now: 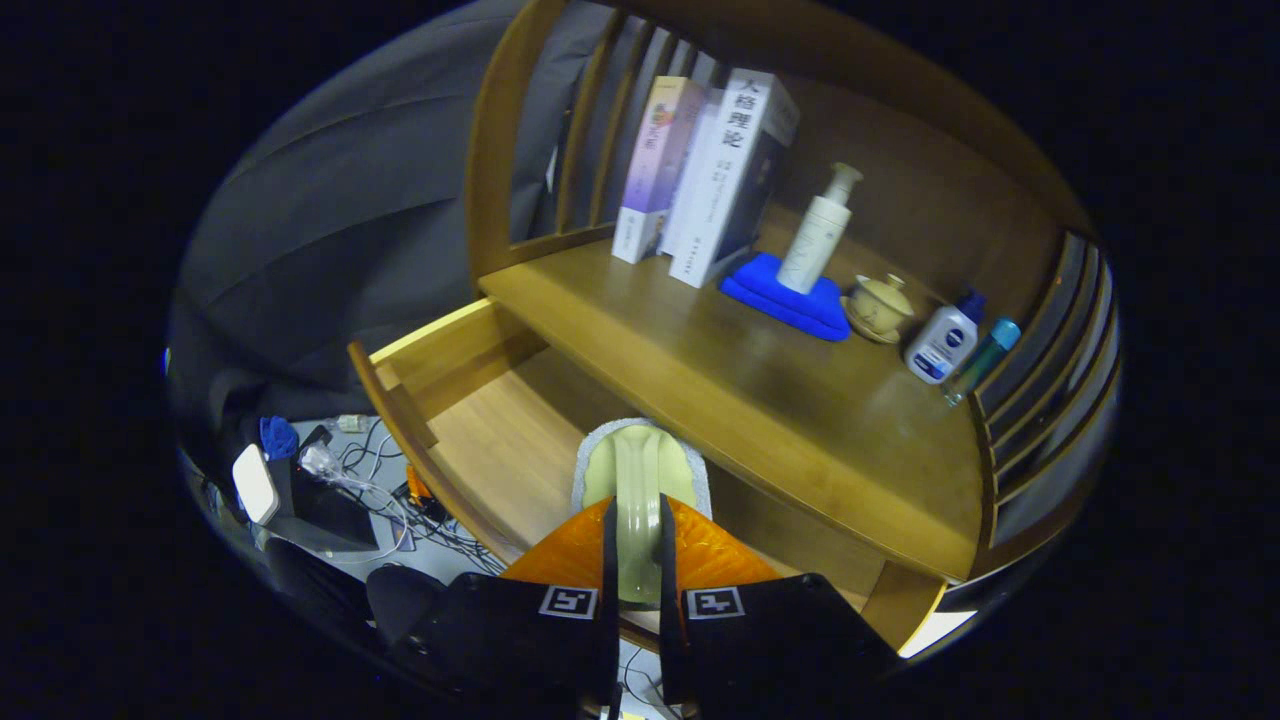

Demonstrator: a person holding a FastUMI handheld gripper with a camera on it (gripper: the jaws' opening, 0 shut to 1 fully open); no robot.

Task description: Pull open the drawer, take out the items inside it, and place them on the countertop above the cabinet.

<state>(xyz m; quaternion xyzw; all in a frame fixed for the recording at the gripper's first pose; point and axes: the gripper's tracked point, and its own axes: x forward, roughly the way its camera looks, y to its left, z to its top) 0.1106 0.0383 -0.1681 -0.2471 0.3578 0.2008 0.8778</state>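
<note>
Drawer (480,420) pulled open, under countertop (800,400). Pale green brush (638,480) with fuzzy rim held over open drawer, handle pinched between both fingers of gripper (636,560). On countertop: standing books (700,170), white pump bottle (822,230) on folded blue cloth (775,295), lidded cup on saucer (880,308), small white bottle (943,343), teal bottle (985,358). Tangled cables (370,470) on floor beside cabinet.

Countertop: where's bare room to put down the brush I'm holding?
The gripper is shut on the brush, over the open drawer. The countertop is bare along its front, from below the books across to the right rail. The back is crowded: books, blue cloth with pump bottle, lidded cup, two small bottles.
</note>
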